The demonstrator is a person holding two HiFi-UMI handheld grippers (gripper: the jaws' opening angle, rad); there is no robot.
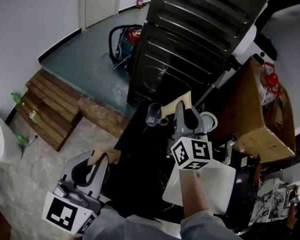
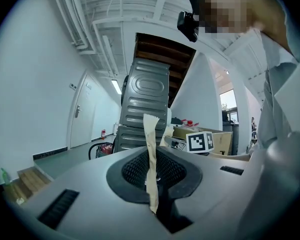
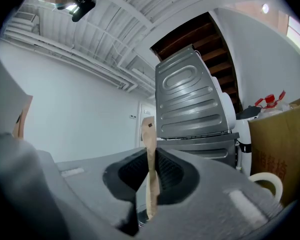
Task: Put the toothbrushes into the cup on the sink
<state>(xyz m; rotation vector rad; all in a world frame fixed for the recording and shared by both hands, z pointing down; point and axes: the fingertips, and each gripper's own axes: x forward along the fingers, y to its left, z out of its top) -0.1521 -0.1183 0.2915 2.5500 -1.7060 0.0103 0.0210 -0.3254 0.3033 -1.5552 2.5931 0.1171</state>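
Note:
My left gripper point(image 1: 101, 159) hangs at the lower left, beside the black counter point(image 1: 140, 179), shut on a tan paper-wrapped toothbrush point(image 1: 97, 156). In the left gripper view that wrapper point(image 2: 150, 154) stands upright, pinched edge-on between the jaws point(image 2: 153, 186). My right gripper point(image 1: 183, 109) is over the counter's far end, shut on a second paper-wrapped toothbrush point(image 1: 182, 100), which shows as a thin tan strip point(image 3: 150, 164) between the jaws point(image 3: 150, 186). A clear glass cup point(image 1: 153, 115) stands just left of the right gripper. A white mug point(image 1: 209, 120) stands just right of it; its handle point(image 3: 268, 180) shows in the right gripper view.
A white sink basin point(image 1: 215, 184) lies under my right forearm. A tall dark grey metal appliance point(image 1: 200, 39) stands behind the counter, with a cardboard box point(image 1: 252, 119) to its right. Wooden pallets point(image 1: 50, 106) and a red vacuum cleaner point(image 1: 125, 41) sit on the floor to the left.

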